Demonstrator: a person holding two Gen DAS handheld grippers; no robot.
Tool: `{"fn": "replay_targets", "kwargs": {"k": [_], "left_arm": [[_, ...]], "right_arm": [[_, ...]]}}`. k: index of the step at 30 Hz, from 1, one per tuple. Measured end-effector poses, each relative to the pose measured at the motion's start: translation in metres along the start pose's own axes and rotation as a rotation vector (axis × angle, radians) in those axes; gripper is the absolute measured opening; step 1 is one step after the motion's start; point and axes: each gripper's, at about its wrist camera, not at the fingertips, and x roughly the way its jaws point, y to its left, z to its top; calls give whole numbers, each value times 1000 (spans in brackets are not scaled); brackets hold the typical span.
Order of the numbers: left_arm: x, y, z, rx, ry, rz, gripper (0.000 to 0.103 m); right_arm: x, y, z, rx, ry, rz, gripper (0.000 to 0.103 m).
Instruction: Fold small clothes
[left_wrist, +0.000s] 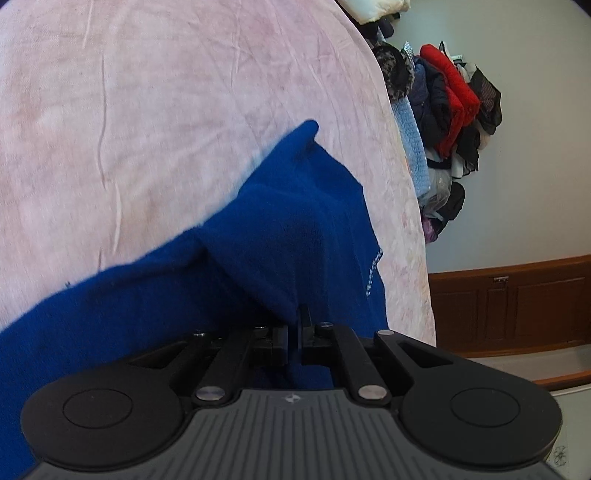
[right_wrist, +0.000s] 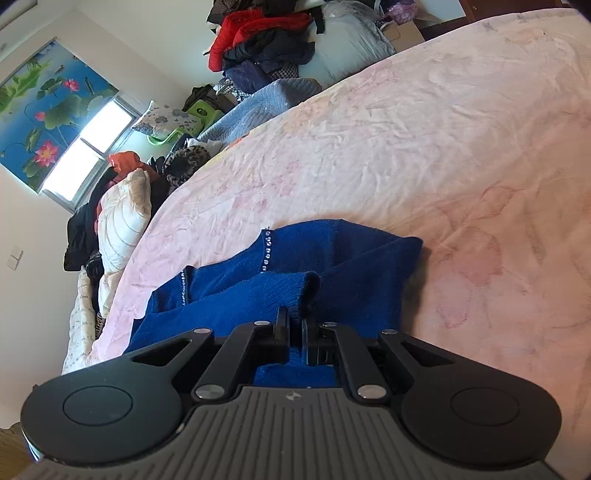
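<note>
Blue knit fills both my views: the sweater (left_wrist: 280, 229) lies bunched on the pink bedspread (left_wrist: 147, 110), near the bed edge that runs from twelve o'clock down toward four in the left view. My left gripper (left_wrist: 294, 332) has its jaws pressed nearly together on a raised fold of the fabric, and the cloth tents up from the pinch toward a peak at about twelve o'clock. A strip of small studs shows at three o'clock of that pinch.

My right gripper (right_wrist: 294, 330) is likewise clamped, its jaws nipping a ribbed cuff or hem that curls over just above them at twelve. The sweater (right_wrist: 332, 266) spreads from nine o'clock to two beyond it, in loose layers, with studded trim at eleven.

As I judge it, I am mid-fold with both corners held. To do it well I should keep both pinches firm, carry the two edges at the same height and pace so the knit stays taut between them, and lay it down flat before letting go; slack would leave it lumpy.
</note>
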Motion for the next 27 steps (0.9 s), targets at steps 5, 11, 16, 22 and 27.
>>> {"fn": "replay_targets", "kwargs": {"k": [5, 11, 16, 22, 27], "left_arm": [[6, -9, -18, 91, 9, 27, 4], [7, -10, -20, 120, 9, 43, 4], [9, -13, -21, 172, 16, 66, 4], [2, -27, -29, 309, 18, 96, 5], [-35, -51, -53, 619, 34, 139, 11]], "right_arm": [[-3, -15, -6, 23, 15, -22, 10], [2, -27, -12, 58, 19, -19, 10], [9, -35, -15, 79, 28, -35, 10], [14, -31, -17, 59, 26, -60, 10], [-15, -23, -14, 51, -66, -59, 21]]}}
